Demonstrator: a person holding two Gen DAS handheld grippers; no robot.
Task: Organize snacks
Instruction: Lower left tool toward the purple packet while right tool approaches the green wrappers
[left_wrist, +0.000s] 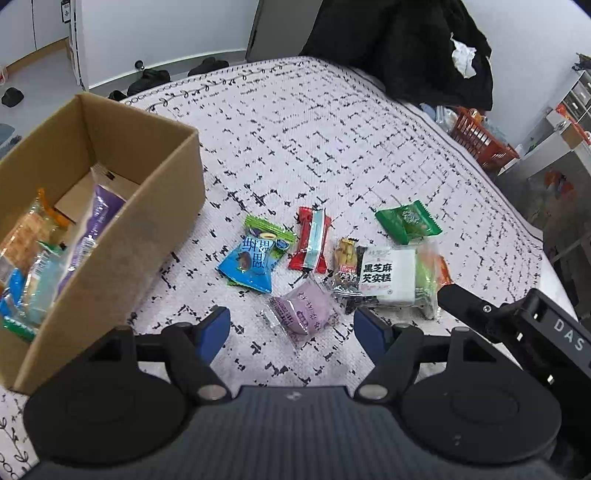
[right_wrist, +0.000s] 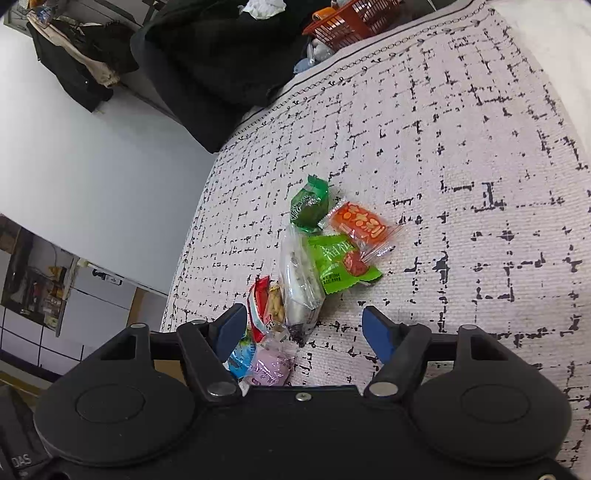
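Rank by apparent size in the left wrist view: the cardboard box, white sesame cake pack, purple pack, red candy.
1. cardboard box, by far the largest.
2. white sesame cake pack and purple pack: look alike, and the purple one lies nearer the camera, so unranked.
3. red candy, smallest.

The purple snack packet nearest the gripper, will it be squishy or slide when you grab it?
The purple snack packet probably feels light and soft in the middle, since it looks like a small puffy cake. Its clear shiny wrapper ends look floppy and crinkly, so they could slip between the blue fingers. Lying flat, it shouldn't roll.
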